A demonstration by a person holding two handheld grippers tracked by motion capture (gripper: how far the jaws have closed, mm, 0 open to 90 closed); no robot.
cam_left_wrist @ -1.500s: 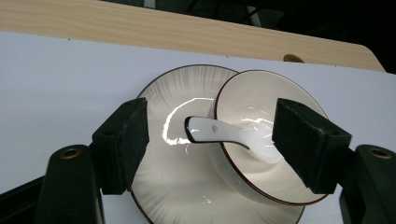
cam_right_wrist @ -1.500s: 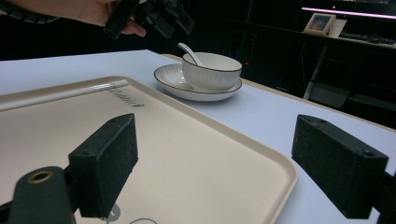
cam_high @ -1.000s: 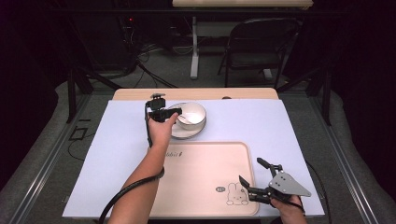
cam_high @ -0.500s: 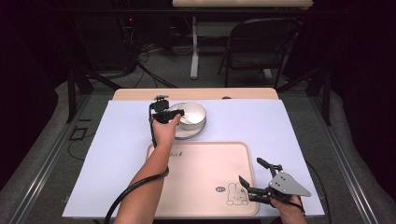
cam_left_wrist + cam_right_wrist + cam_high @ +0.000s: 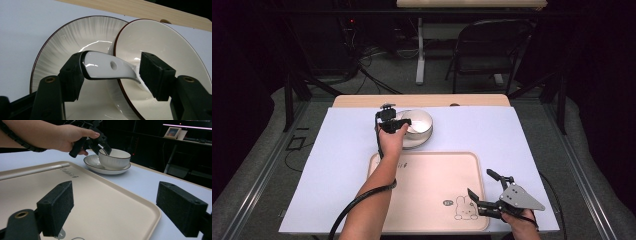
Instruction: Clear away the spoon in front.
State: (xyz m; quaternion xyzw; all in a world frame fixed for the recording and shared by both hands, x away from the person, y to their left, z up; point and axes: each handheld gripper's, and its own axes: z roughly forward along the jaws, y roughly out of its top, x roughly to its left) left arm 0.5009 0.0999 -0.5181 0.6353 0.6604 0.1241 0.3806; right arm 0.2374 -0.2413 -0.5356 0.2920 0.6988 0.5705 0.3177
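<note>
A white bowl point(image 5: 421, 123) sits on a grey-streaked plate point(image 5: 411, 143) at the far middle of the table. A white ceramic spoon point(image 5: 100, 67) leans in the bowl point(image 5: 162, 42), its handle out over the plate point(image 5: 75, 37). My left gripper point(image 5: 399, 123) hangs over the bowl's near-left rim, and its jaws have just been closing with the handle between them. The left pad touches the handle's end; the right pad stands just off it. My right gripper point(image 5: 482, 183) rests open over the tray's near-right corner with nothing between its pads point(image 5: 56, 207).
A beige tray point(image 5: 432, 175) with a rabbit print lies on the white table cover point(image 5: 337, 165) in front of the plate. A wooden table edge point(image 5: 140, 8) runs behind the bowl. A chair and cables stand beyond the table.
The left gripper has shifted slightly right, over the bowl's rim, and its jaws have narrowed around the spoon handle. The right gripper has stayed in place.
</note>
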